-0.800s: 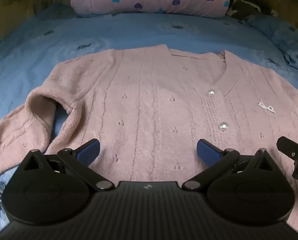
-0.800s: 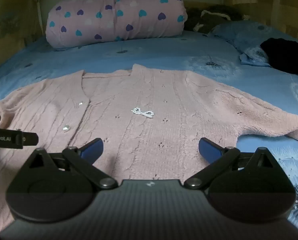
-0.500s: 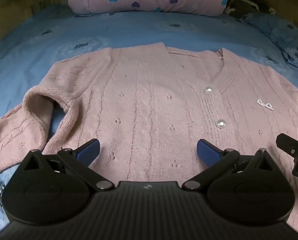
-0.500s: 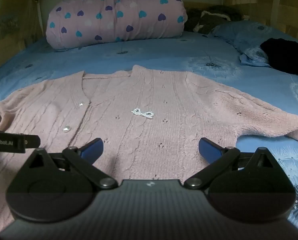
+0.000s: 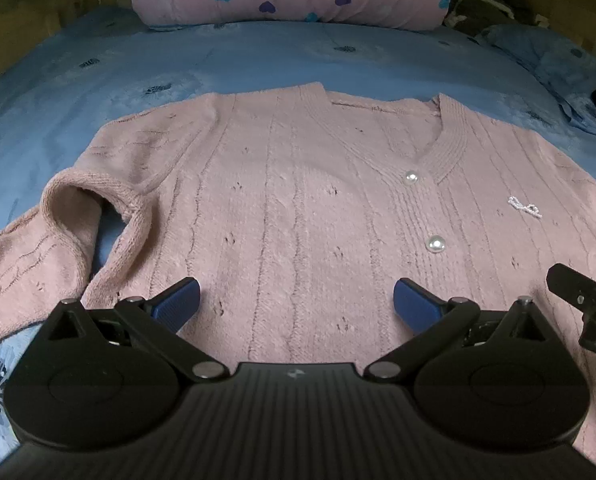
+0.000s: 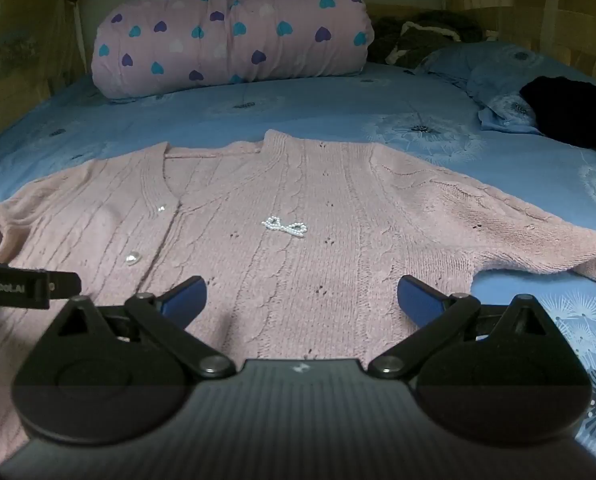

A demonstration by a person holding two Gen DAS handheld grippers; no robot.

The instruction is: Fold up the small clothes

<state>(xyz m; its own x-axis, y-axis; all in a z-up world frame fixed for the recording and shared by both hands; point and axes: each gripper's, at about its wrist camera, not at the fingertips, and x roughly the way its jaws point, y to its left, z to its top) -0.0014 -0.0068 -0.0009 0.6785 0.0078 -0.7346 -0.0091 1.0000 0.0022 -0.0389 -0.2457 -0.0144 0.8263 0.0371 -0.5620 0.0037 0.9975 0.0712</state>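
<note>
The left tongs (image 5: 295,300) stood spread as wide as they go, blue pads (image 5: 175,302) well apart and gripping nothing; they hung over the lower front of the pink cardigan (image 5: 298,208), and whether the pads touched the knit could not be told. The right tongs (image 6: 302,300) were equally wide and empty, poised over the same garment's other half — the two tools close side by side, each one's black edge showing in the other's view.

The cardigan lay flat and face up on the blue bed sheet (image 5: 217,64), neckline away from the tongs; two pearl buttons (image 5: 436,245) ran down its closed front, and a small beaded bow (image 6: 283,227) sat on the chest. On the left side a sleeve (image 5: 37,240) bent back on itself, its cuff standing open; on the right the other sleeve (image 6: 518,224) stretched straight out across the sheet.

Beyond the collar lay a broad bare stretch of sheet; farther back a heart-print rolled quilt (image 6: 233,36) closed off the head of the bed — a dark garment (image 6: 570,108) lay at the far right.
</note>
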